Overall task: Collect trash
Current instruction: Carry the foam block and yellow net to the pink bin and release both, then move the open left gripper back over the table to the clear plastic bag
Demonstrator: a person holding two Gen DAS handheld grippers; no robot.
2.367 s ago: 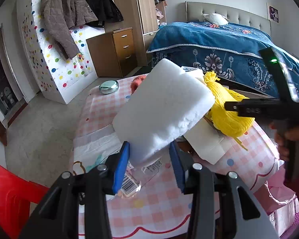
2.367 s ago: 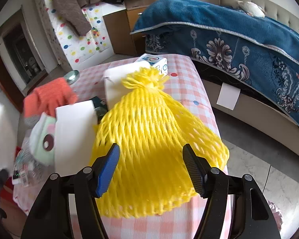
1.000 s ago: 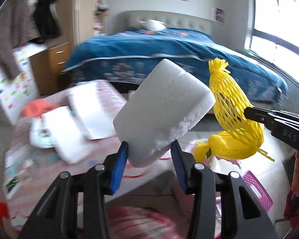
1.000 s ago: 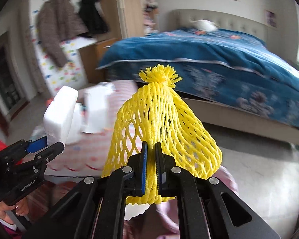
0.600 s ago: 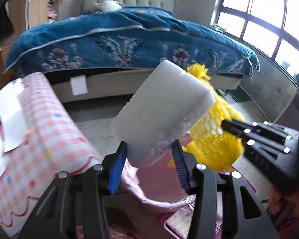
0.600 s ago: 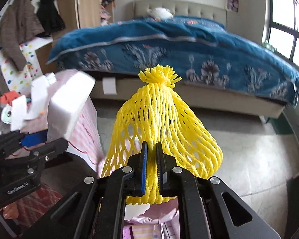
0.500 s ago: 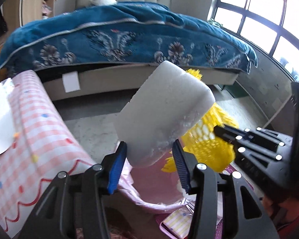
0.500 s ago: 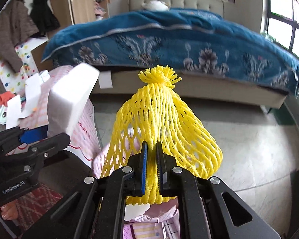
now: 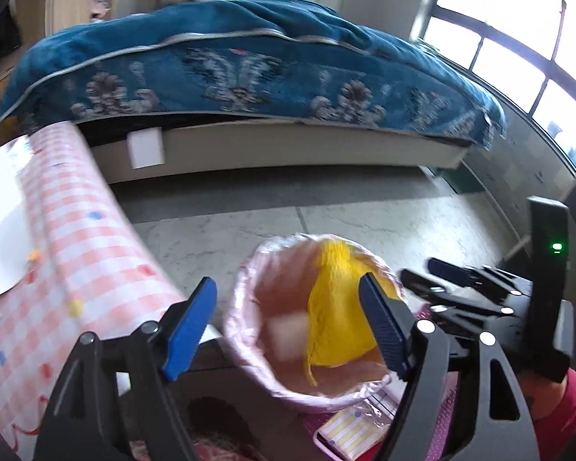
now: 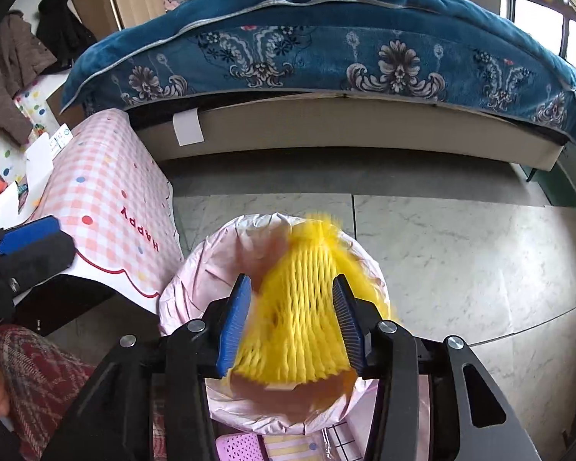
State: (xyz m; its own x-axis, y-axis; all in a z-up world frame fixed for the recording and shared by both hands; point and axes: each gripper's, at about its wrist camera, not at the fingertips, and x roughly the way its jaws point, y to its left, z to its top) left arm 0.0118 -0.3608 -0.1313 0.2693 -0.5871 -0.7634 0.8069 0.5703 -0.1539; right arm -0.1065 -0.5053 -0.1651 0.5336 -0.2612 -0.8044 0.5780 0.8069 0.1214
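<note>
A pink-lined trash bin [image 9: 245, 349] stands on the floor beside the table; it also shows in the right wrist view [image 10: 180, 292]. My left gripper [image 9: 284, 326] is open and empty above the bin. A white foam block [image 9: 286, 336] lies blurred inside the bin. My right gripper [image 10: 292, 322] is open over the bin, with the yellow foam net [image 10: 303, 307] loose between its jaws, blurred, dropping into the bin. The net also shows in the left wrist view [image 9: 336, 319], with my right gripper [image 9: 441, 288] beside it.
The table with the pink checked cloth [image 9: 76, 238] stands left of the bin, with papers [image 10: 38, 161] on it. A bed with a blue cover [image 10: 326, 50] lies across the marble floor [image 10: 460, 253]. Pink and striped items [image 10: 249, 449] lie below the bin.
Both grippers have opened over the bin. The white foam block has left my left gripper and dropped into the bin. The yellow net has come free of my right gripper.
</note>
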